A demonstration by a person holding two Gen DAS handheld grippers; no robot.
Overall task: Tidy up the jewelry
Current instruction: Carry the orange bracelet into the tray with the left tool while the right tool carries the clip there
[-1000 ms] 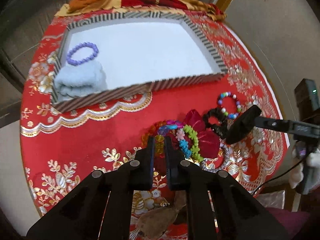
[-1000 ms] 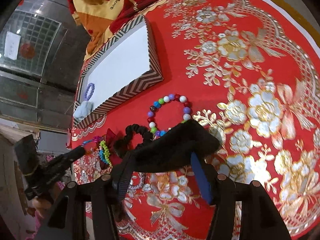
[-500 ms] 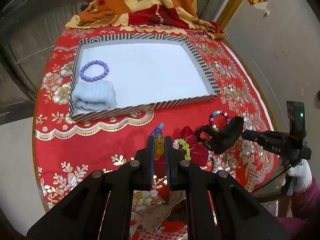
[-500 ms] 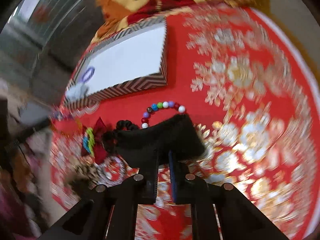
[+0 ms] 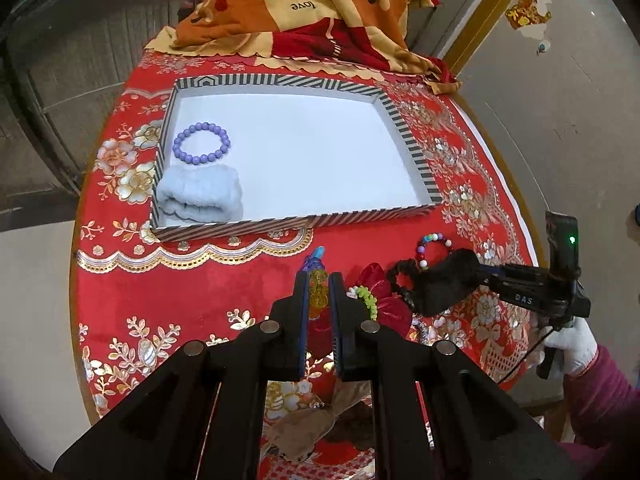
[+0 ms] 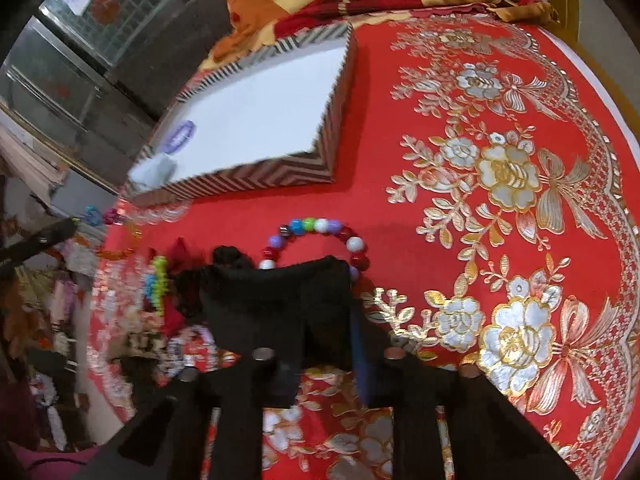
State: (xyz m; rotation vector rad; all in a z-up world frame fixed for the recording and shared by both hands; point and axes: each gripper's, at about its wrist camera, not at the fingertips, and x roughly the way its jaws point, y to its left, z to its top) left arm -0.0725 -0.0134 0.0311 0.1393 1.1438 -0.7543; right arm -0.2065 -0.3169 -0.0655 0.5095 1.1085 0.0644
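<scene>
My left gripper (image 5: 319,280) is shut on a bracelet of amber, purple and blue beads (image 5: 318,294), held above the red tablecloth. A striped tray (image 5: 280,80) lies beyond it, holding a purple bead bracelet (image 5: 202,143) and a light-blue fuzzy band (image 5: 200,194). My right gripper (image 6: 320,320) is closing on a black fuzzy band (image 6: 276,292) that covers its tips. Just past it lie a multicolour bead bracelet (image 6: 320,226) and a black scrunchie (image 6: 228,256). A red bow with green beads (image 5: 376,284) lies between the two grippers.
A folded orange and red blanket (image 5: 320,8) lies behind the tray. The round table's edge (image 5: 512,200) curves close on the right. A gloved hand (image 5: 572,344) holds the right gripper's handle. A glass cabinet (image 6: 100,8) stands to the left of the table.
My left gripper has risen, lifting the amber bracelet off the pile. The right gripper's jaws have gone from wide to nearly closed on the black band, and it has rolled.
</scene>
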